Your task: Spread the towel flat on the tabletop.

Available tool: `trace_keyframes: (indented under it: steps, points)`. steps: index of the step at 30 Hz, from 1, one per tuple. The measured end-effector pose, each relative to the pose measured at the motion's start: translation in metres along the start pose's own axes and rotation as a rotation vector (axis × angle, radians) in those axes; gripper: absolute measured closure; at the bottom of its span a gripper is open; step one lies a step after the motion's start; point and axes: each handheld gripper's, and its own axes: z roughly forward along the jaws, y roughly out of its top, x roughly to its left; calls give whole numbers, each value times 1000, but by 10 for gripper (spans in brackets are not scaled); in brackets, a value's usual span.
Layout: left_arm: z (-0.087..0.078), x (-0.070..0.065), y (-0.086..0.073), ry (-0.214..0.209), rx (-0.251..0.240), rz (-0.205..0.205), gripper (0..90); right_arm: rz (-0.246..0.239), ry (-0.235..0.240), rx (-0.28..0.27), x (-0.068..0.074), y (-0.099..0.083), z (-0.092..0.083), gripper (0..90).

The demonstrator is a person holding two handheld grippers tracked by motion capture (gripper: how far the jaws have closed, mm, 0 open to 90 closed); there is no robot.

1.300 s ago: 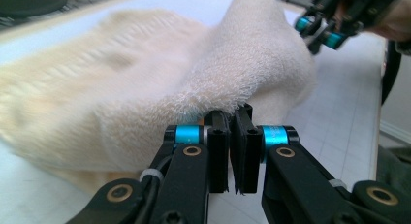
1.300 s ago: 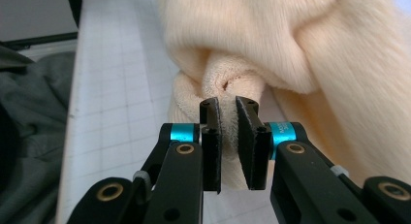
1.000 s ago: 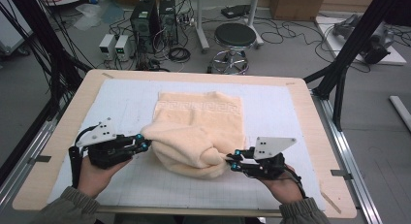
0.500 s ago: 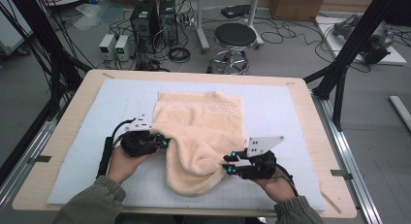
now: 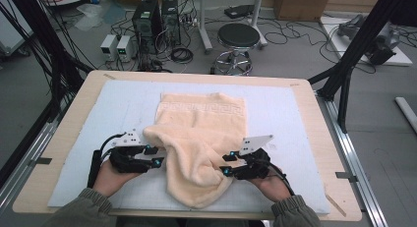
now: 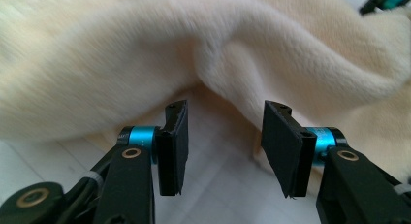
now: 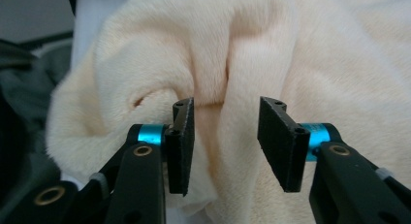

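Nearest the person, both hands sit low at the tabletop's [image 5: 74, 119] front edge. The left gripper [image 5: 156, 156] and right gripper [image 5: 223, 164] flank a cream towel [image 5: 201, 133] lying rumpled on the white mat [image 5: 290, 119]. Both sets of fingers have just been opening and now stand released, with pile ahead of them but nothing pinched. This looks like the let-go after a fold; next comes a retreat, then a fresh edge. The gripper views show the gaps between fingers; the high view shows the towel's flat patterned far end.
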Motion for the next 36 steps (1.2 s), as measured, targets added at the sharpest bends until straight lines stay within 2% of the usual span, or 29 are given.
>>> trace_keyframes:
  steps: [3, 5, 6, 7, 10, 11, 12, 14, 18, 20, 21, 22, 25, 26, 27, 28, 29, 30, 31, 32, 33, 34, 35, 36]
  points:
    - [12, -6, -6, -69, 42, 15, 524, 3, -13, 59, 1, -4, 12, 565]
    - [22, -10, -7, -106, 74, 35, 523, 1, -25, 82, 1, -6, 17, 618]
    - [22, -10, -7, -106, 74, 35, 524, -2, -32, 84, 1, -6, 19, 652]
    - [32, -13, -6, -132, 94, 47, 533, -4, -30, 90, 0, -6, 20, 694]
    - [38, -16, -5, -151, 98, 49, 648, -28, -25, 92, 0, -6, 22, 809]
    - [39, -18, -4, -147, 96, 64, 722, -36, -28, 93, 0, -6, 21, 833]
    - [37, -20, -2, -148, 68, 68, 805, -37, -25, 92, 1, -6, 20, 843]
    - [30, -23, 0, -143, 43, 75, 835, -29, -10, 76, 1, -5, 15, 849]
    - [9, -33, 7, -136, -34, 91, 844, -47, -25, 27, 5, 2, -2, 851]
    - [-5, -36, 13, -123, -75, 92, 845, -48, -48, -5, 7, 7, -17, 851]
    - [-5, -36, 13, -123, -75, 92, 845, -50, -70, -14, 6, 8, -23, 851]
    - [-17, -35, 19, -114, -118, 79, 846, -49, -92, -22, 4, 10, -30, 851]
    - [-28, -30, 28, -90, -165, 46, 847, -15, -144, -52, -7, 13, -45, 852]
    - [-29, -27, 31, -83, -177, 28, 847, -12, -160, -52, -12, 13, -48, 852]
    - [-29, -27, 31, -83, -177, 28, 847, 0, -176, -46, -17, 14, -48, 852]
    - [-27, -21, 34, -63, -191, -9, 846, 8, -197, -34, -24, 15, -47, 852]
    - [-24, -17, 34, -45, -189, -22, 846, 20, -222, -24, -31, 15, -44, 852]
    - [-20, -14, 35, -24, -178, -28, 845, 42, -237, -13, -39, 14, -42, 852]
    - [-20, -14, 35, -24, -178, -28, 845, 62, -251, -5, -48, 13, -38, 852]
    - [-15, -10, 35, 3, -163, -33, 844, 80, -272, 5, -57, 11, -33, 851]
    - [-4, 1, 35, 62, -143, -59, 843, 105, -278, 11, -66, 9, -29, 850]
    - [2, 8, 36, 74, -137, -82, 842, 122, -283, 21, -73, 6, -24, 845]
    - [2, 8, 36, 74, -137, -82, 839, 140, -281, 28, -79, 4, -20, 832]
    - [11, 18, 37, 93, -124, -117, 833, 155, -279, 36, -83, 2, -17, 809]
